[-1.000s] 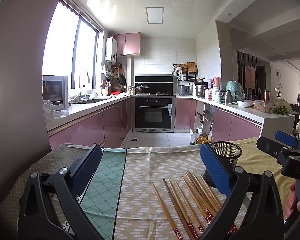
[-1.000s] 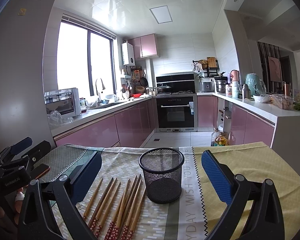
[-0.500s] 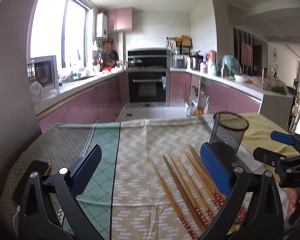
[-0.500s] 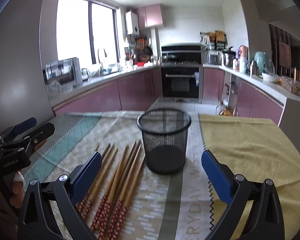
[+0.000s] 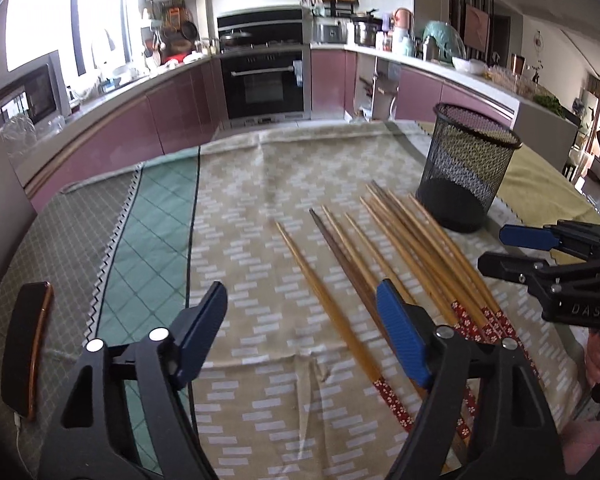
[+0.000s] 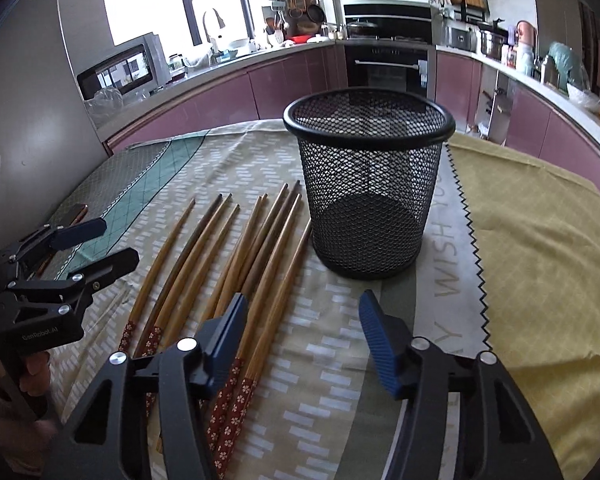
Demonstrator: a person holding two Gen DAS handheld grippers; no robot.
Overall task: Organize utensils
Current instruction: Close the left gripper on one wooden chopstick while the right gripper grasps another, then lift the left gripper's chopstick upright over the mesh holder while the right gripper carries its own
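Observation:
Several wooden chopsticks with red flowered ends lie side by side on the tablecloth, also in the right wrist view. A black mesh cup stands upright and empty just right of them, large in the right wrist view. My left gripper is open and empty, low over the leftmost chopsticks. My right gripper is open and empty, in front of the cup, its left finger over the rightmost chopsticks. Each gripper shows in the other's view: the right one, the left one.
A dark phone lies at the table's left edge. The patterned tablecloth covers the table, with a yellow cloth on the right. Kitchen counters and an oven stand beyond the far edge.
Both grippers have tilted down and moved closer to the table; the chopsticks and the cup now look larger and nearer. Both stay open.

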